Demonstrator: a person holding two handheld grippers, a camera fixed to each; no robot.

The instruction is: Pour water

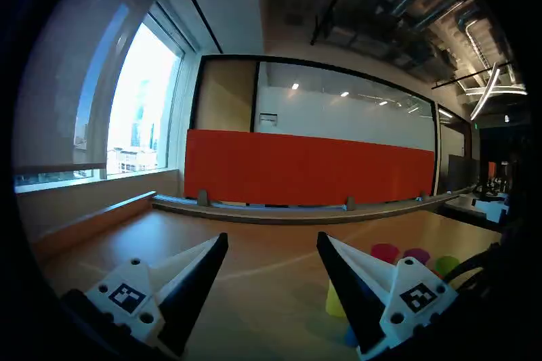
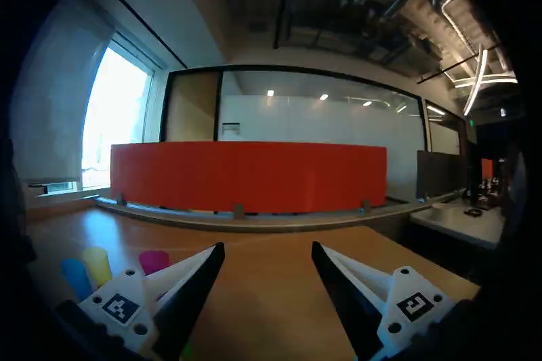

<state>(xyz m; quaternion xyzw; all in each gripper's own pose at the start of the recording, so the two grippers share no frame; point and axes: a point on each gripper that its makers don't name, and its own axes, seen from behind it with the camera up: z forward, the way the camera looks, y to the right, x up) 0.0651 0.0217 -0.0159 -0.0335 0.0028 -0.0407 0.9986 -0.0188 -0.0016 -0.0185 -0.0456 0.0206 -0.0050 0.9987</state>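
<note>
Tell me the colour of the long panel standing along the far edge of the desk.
The panel is orange-red, best seen in the right gripper view.

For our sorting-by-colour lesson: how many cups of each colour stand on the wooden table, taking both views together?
Pink cup: 1
Purple cup: 1
Green cup: 1
Yellow cup: 1
Blue cup: 1
Total: 5
</note>
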